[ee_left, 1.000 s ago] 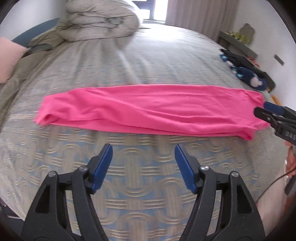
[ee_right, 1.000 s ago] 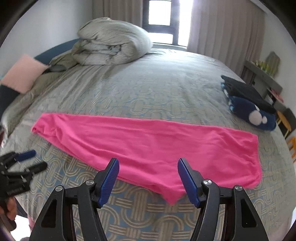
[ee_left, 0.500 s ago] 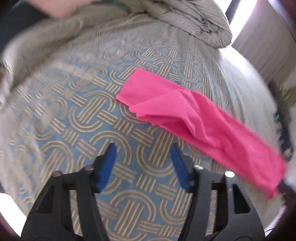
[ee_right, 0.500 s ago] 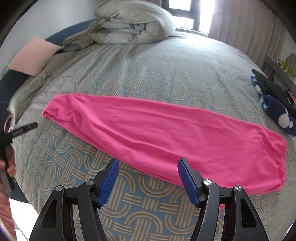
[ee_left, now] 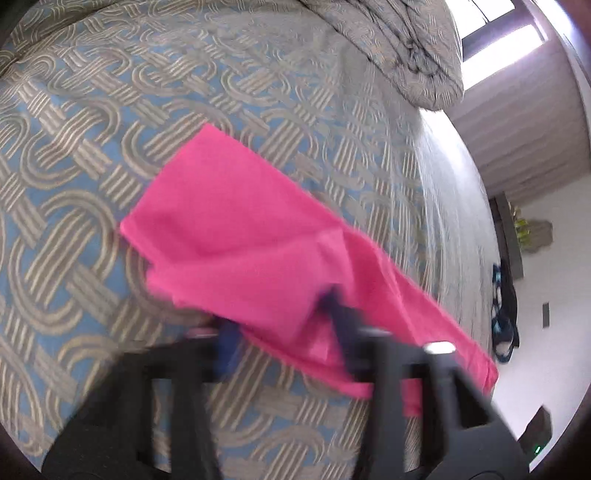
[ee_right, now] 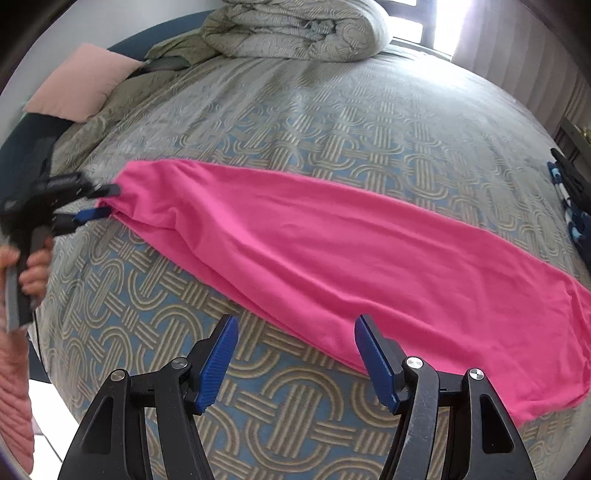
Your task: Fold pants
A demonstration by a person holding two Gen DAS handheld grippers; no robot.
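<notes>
Daylight enters from the window (ee_right: 421,22), blown out to white glare. Right wrist view is sharp and evenly bright; left wrist view is motion-blurred, its tool (ee_left: 284,325) smeared. Fisheye bending and dark vignetting ring both.

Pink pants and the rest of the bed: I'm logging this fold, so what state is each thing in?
pink pants: laid out long and flat on the bedspread
left hand-held gripper: jaws just closing at the pants' end
right hand-held gripper: open, empty
duvet: bundled up
pink pillow: lying at bed edge
</notes>
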